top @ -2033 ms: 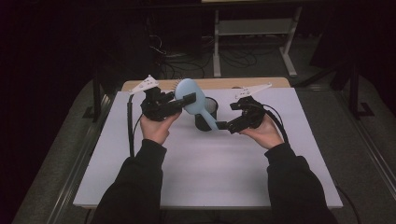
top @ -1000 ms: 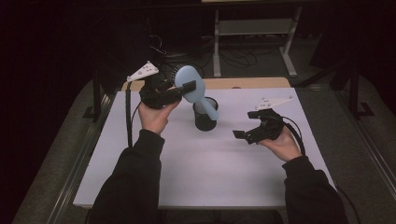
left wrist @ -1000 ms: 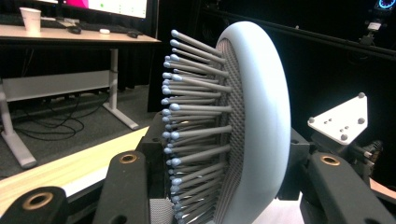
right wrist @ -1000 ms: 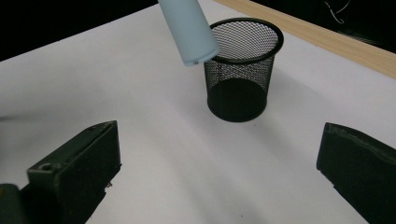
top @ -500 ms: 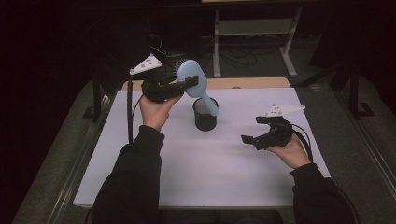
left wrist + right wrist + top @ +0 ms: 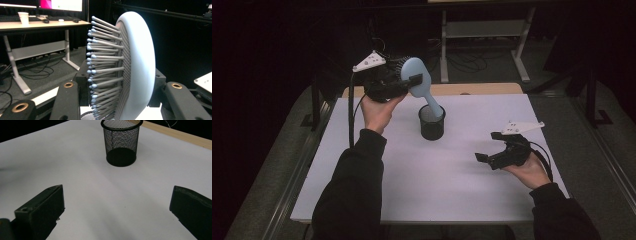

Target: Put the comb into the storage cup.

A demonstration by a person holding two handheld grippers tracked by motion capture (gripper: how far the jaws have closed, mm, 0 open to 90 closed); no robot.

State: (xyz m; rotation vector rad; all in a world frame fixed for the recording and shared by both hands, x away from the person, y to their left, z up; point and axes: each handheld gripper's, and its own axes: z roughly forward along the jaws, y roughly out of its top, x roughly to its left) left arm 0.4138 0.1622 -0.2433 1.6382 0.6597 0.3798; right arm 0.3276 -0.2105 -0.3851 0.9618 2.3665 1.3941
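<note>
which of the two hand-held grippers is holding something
The left hand-held gripper: its jaws clamp the head of the pale blue bristled hairbrush, handle dipping into the black wire-mesh cup. The right hand-held gripper is open and empty above the white tabletop.

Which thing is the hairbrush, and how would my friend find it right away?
Look at the white table, then at the black mesh cup near its far edge. The hairbrush rises slanting from that cup, its head pinched in the left tongs. It is the pale blue thing, with grey bristles.
</note>
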